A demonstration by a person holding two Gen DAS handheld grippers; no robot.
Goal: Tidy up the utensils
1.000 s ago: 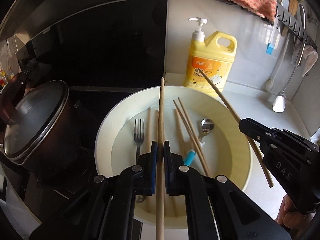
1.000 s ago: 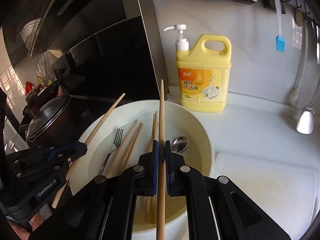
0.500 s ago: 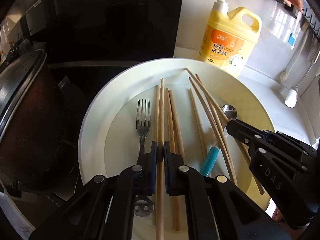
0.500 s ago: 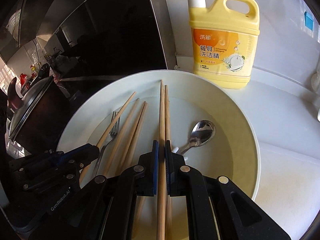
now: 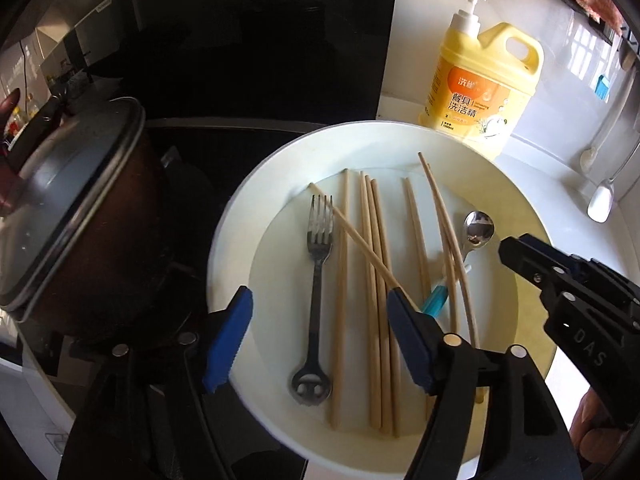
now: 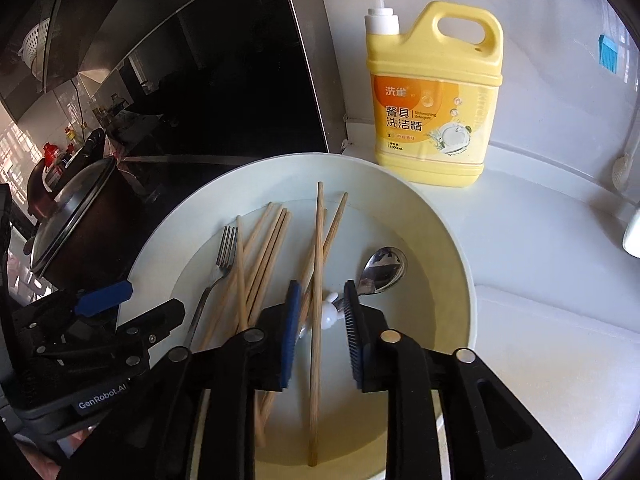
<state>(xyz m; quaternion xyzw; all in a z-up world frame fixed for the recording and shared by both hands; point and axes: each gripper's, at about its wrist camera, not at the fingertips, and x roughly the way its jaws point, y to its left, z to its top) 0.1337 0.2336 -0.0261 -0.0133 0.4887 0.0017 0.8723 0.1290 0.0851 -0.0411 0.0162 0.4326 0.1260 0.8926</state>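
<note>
Left wrist view: a white basin (image 5: pixel 224 264) is seen holding wooden chopsticks (image 5: pixel 374 264), a fork (image 5: pixel 318 264) and a spoon (image 5: pixel 478 228). The left gripper (image 5: pixel 318 328), just opened wide, and the right gripper (image 6: pixel 320 328), just parted, hold nothing; one chopstick (image 6: pixel 316 320) lies loose between the right jaws. A detergent bottle (image 6: pixel 432 112) is stood on the white counter (image 6: pixel 540 248), a lidded pot (image 5: pixel 68 216) on the dark stove.

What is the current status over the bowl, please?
Left gripper open, jaws just opened, chopstick dropped. Right gripper open, just released chopstick. Both lie in white bowl with fork, spoon. Nothing obstructing.
</note>
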